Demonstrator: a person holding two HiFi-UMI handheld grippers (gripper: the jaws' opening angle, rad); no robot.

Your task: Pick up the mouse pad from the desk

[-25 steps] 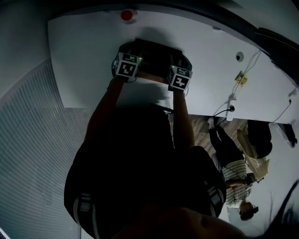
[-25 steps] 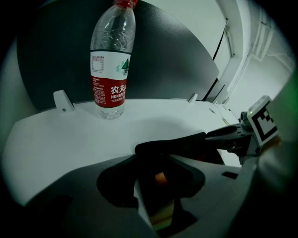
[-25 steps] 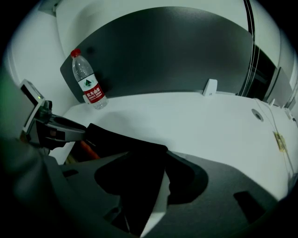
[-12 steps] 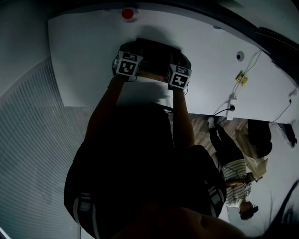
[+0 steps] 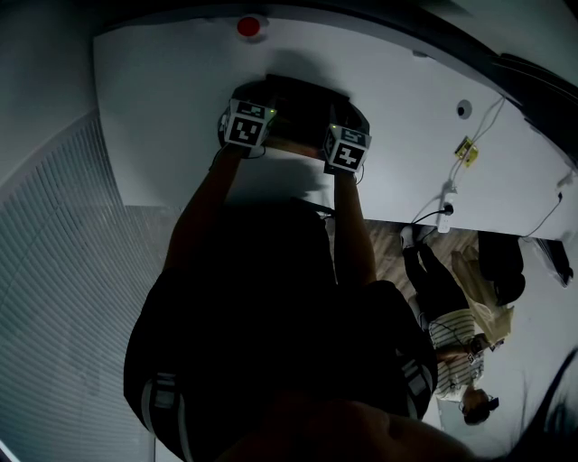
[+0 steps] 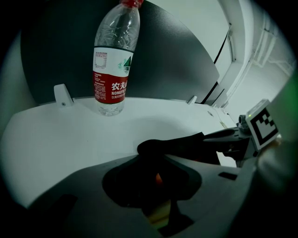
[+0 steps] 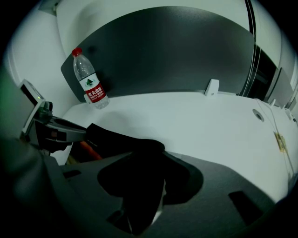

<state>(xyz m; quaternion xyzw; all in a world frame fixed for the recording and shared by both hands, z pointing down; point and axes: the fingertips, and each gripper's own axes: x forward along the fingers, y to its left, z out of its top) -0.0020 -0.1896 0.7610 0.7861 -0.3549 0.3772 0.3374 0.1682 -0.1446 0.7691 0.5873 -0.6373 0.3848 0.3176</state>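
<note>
The black mouse pad (image 5: 302, 106) lies on the white desk (image 5: 163, 99), near its middle. My left gripper (image 5: 260, 97) is at the pad's left end and my right gripper (image 5: 354, 119) at its right end. In the left gripper view the pad (image 6: 174, 144) bulges up between the jaws of the left gripper (image 6: 156, 155), which have just been closing on it. In the right gripper view the pad (image 7: 118, 139) runs left from the right gripper (image 7: 144, 160), whose jaws have also just been closing on it. Both pairs of jaws look pressed on the pad.
A clear water bottle (image 6: 113, 60) with a red cap (image 5: 247, 27) stands upright at the desk's far edge, beyond the pad. Cables and a plug (image 5: 449, 194) hang at the desk's right side. A person (image 5: 452, 334) stands on the floor at the lower right.
</note>
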